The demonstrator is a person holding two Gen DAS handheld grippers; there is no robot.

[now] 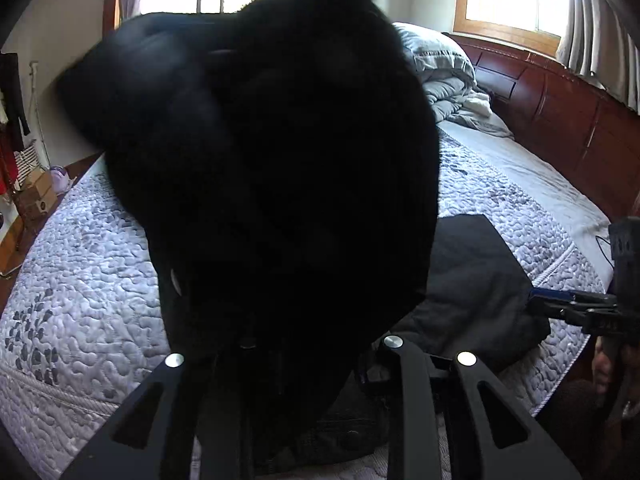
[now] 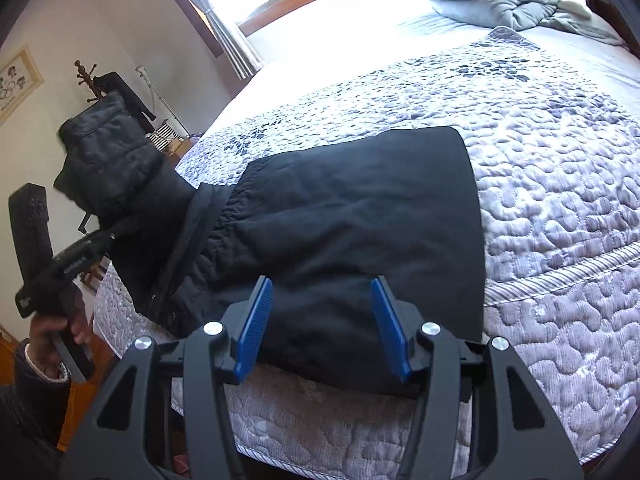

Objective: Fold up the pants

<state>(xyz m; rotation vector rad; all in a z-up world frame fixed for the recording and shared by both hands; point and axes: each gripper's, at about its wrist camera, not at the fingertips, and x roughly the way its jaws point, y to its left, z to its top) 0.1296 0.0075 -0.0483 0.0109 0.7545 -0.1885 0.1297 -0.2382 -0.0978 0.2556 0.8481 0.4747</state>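
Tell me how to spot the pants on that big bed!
Find the big bed with the bumpy quilt near the sunny window. The pants lie on its near edge, right ahead of the open right gripper. They are the only black cloth there, and the left gripper lifts one end.

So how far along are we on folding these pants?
Partly done. Most of the black pants already lie flat on the quilted bed. In hand: the left tongs are shut on one end, lifted up off the bed's edge, apparently to bring it over. The right tongs are open above the near edge, holding nothing. Left: lay that end down and square it.
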